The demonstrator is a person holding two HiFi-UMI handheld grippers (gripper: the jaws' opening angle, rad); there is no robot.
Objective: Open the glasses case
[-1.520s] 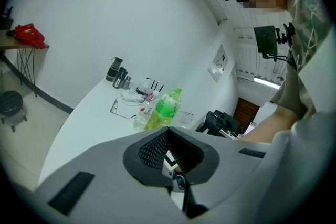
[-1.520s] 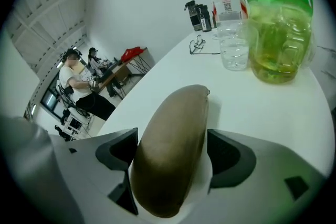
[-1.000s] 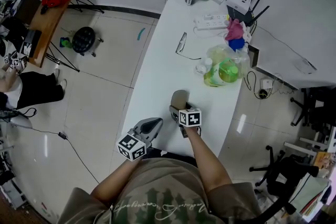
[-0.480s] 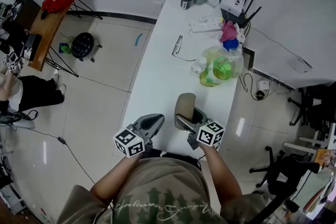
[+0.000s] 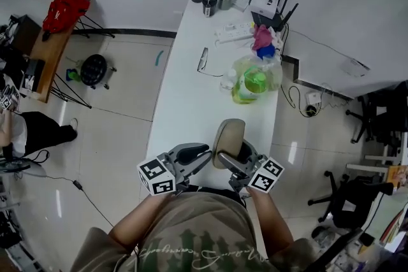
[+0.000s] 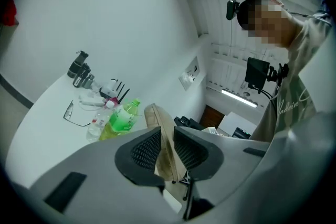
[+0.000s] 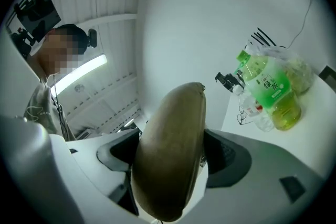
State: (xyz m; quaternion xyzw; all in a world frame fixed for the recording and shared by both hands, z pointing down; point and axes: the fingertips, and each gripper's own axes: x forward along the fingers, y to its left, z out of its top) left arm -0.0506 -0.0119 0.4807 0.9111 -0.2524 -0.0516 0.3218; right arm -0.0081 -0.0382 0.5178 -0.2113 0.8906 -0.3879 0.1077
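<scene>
right gripper [image 7: 172, 160] jaws pinch the glasses case [image 5: 228, 137]. left gripper [image 6: 167, 149] jaws, just opening, stand narrowly parted around its edge. next they likely clamp and pry.

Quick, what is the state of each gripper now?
Left gripper: slightly open, jaws just opening, edge of the case between them.
Right gripper: closed, holding the case.

Your glasses case [image 5: 227, 139], a tan oval shell that looks shut, stands tilted on end above the near end of the white counter [image 5: 185, 111], clamped at its lower part in your right tool [image 5: 237, 161].
</scene>
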